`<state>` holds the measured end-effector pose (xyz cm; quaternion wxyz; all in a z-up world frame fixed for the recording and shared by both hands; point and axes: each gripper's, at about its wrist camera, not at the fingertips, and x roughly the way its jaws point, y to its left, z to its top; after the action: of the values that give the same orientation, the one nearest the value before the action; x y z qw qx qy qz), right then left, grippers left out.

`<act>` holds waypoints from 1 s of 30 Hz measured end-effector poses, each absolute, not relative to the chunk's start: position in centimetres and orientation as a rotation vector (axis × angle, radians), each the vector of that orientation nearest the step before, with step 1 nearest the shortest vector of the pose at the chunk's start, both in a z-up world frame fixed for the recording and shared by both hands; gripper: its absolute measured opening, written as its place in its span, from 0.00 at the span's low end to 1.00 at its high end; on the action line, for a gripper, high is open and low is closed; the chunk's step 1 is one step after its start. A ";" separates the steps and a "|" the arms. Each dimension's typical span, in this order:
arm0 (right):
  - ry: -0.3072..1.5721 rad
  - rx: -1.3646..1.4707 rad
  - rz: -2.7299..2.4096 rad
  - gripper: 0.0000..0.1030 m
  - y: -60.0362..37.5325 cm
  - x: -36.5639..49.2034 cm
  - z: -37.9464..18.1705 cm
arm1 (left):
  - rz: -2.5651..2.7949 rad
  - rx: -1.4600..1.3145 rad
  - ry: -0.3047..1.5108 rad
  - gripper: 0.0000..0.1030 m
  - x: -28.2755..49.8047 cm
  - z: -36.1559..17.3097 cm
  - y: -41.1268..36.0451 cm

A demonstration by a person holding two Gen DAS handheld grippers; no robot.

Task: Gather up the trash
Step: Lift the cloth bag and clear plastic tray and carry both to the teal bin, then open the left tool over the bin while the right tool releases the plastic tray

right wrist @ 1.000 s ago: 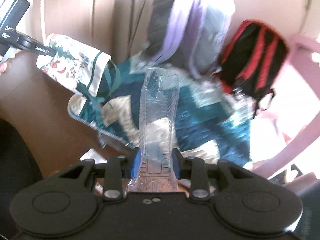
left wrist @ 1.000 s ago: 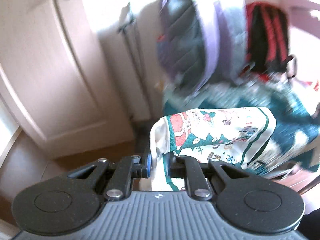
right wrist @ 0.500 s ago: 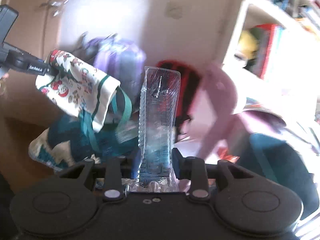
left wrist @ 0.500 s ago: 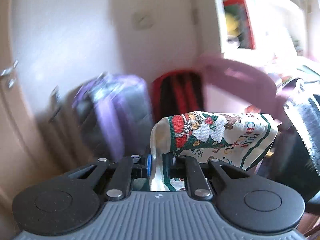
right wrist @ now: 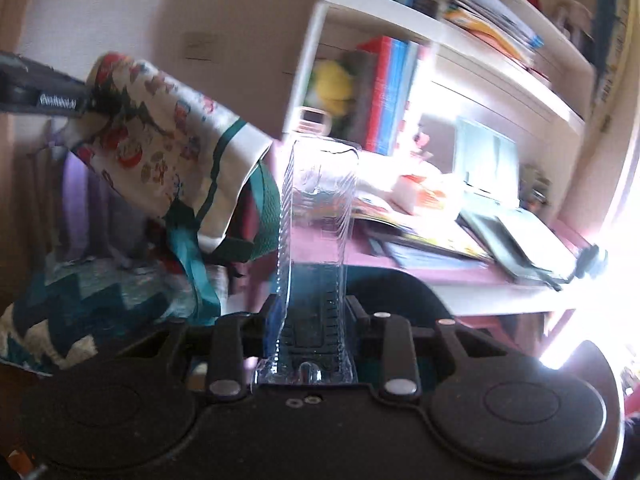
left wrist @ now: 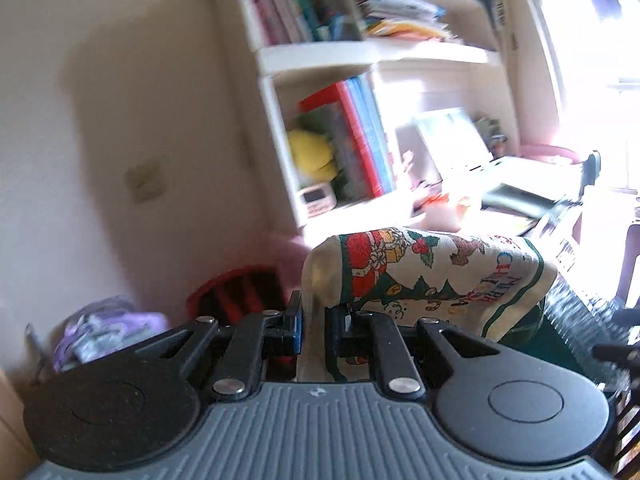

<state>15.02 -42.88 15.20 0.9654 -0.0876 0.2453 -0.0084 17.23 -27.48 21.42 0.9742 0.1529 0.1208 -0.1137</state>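
The left tool [left wrist: 314,330], clamped on the rim of a Christmas-print bag [left wrist: 432,276], hangs beside the bare wall [left wrist: 120,120], while the right tool [right wrist: 312,316] pinches an upright clear plastic package [right wrist: 316,216] before the book-filled shelf [right wrist: 400,20] and cluttered desk [right wrist: 460,276]

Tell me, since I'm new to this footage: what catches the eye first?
The Christmas-print cloth bag, pinched at its rim in the left tool, fills the lower middle of its view. The clear plastic tray stands upright in the right tool. Behind it sit a cluttered pink desk and white bookshelf.
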 end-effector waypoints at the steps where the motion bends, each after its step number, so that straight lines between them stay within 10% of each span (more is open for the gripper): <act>1: 0.499 -0.166 -0.032 0.31 -43.7 15.0 15.2 | -0.238 0.322 0.227 0.13 17.3 21.5 -29.0; 30: 0.701 -0.100 -0.103 0.39 -48.7 20.9 6.8 | -0.384 0.742 0.475 0.16 24.7 9.5 -45.0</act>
<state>20.93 -48.69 6.83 0.9366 -0.0489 0.3432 -0.0503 24.74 -45.00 9.50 0.8868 0.3570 0.2284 -0.1845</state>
